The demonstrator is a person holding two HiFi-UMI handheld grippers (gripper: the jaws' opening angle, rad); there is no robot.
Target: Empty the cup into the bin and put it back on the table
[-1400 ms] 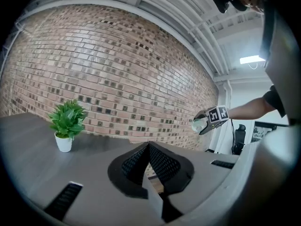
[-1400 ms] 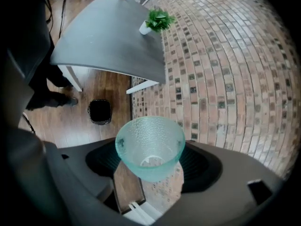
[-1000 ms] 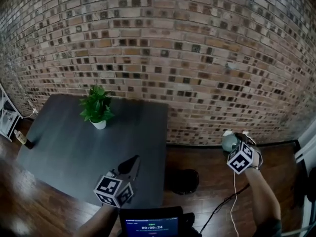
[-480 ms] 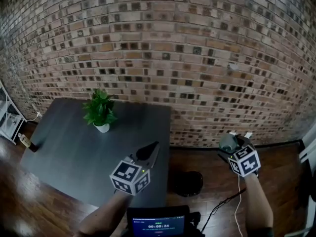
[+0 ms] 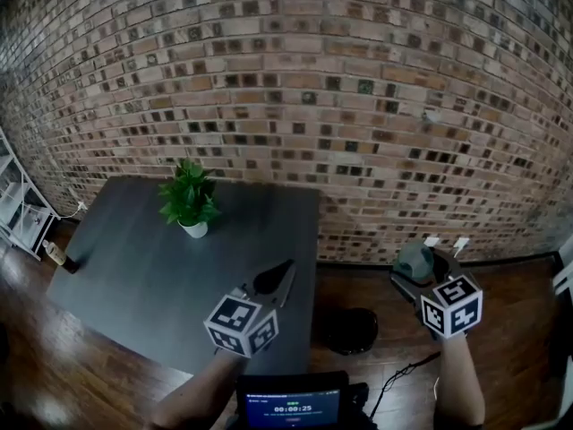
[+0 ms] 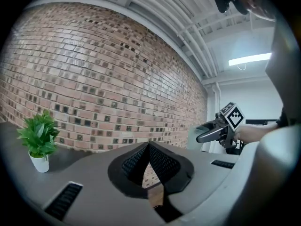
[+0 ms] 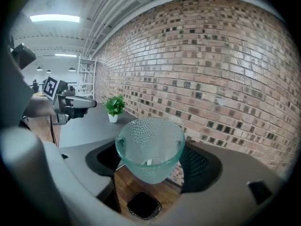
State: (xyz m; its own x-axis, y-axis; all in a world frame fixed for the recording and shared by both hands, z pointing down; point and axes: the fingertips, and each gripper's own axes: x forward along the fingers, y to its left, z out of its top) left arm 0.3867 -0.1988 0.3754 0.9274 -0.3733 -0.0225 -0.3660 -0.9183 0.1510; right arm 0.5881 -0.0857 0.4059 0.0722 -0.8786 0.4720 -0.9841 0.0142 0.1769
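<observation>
A pale green dimpled glass cup [image 7: 150, 147] sits between the pads of my right gripper [image 7: 151, 157], which is shut on it. The cup is held roughly upright, and a small pale thing shows at its bottom. In the head view the cup [image 5: 414, 260] and right gripper [image 5: 417, 271] hang above the wooden floor, right of the table. A black bin [image 5: 351, 330] stands on the floor, below and to the left of the cup; the same bin [image 7: 143, 205] shows low in the right gripper view. My left gripper [image 5: 285, 274] is shut and empty over the table's near right corner.
The dark grey table [image 5: 125, 267] carries a small potted plant [image 5: 190, 202] near its back edge. A brick wall [image 5: 358, 106] runs behind everything. A cable [image 5: 403, 365] lies on the floor by the bin. A white shelf [image 5: 18, 213] stands at far left.
The left gripper has risen forward and to the right, towards the table's right edge. The right gripper still holds the cup and has drifted slightly right and nearer.
</observation>
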